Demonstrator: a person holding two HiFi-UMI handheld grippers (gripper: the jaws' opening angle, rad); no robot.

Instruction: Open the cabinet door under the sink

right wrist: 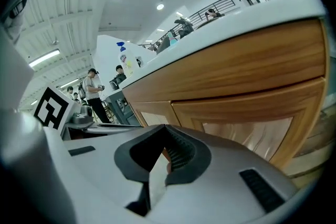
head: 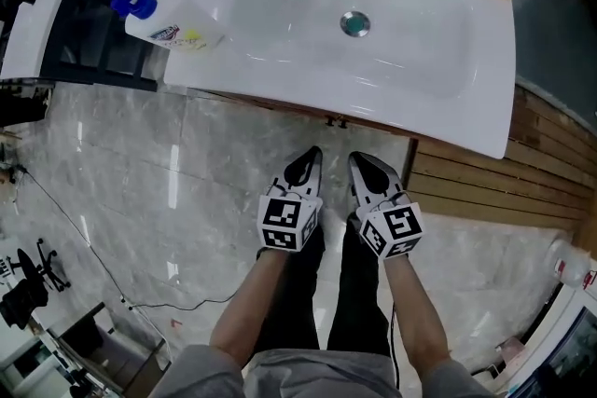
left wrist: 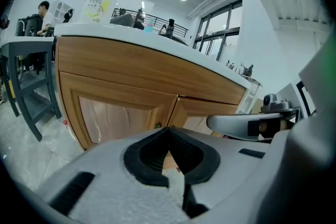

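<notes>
Head view first, says one: where do the tools sit?

Side by side in front of the person's legs, the other answers. The left tool (head: 313, 154) and the right tool (head: 360, 159) are just beside each other, and both point toward the front edge of the sink (head: 280, 70). Neither one touches it.

And the tools themselves?

Both are clenched on nothing. In the left gripper view the left tool (left wrist: 169, 131) has its jaws pressed together, with only wood showing behind the tips. The right gripper view shows the same for the right tool (right wrist: 165, 131): jaws together, nothing held.

Where is the cabinet?

Straight ahead of both, under the white sink top. The left gripper view shows the cabinet (left wrist: 131, 68) as brown wood with two framed doors (left wrist: 118, 113) meeting at a seam. Both doors are shut and flush, and a small knob (left wrist: 158, 125) sits by the seam just above the jaw tips. Whether the tips touch the wood cannot be told there. In the right gripper view a door (right wrist: 247, 123) fills the right side, also closed.

Anything else?

A bottle (head: 173, 23) with a blue cap stands at the sink's left corner. Pale marble floor (head: 140, 200) lies below.
</notes>
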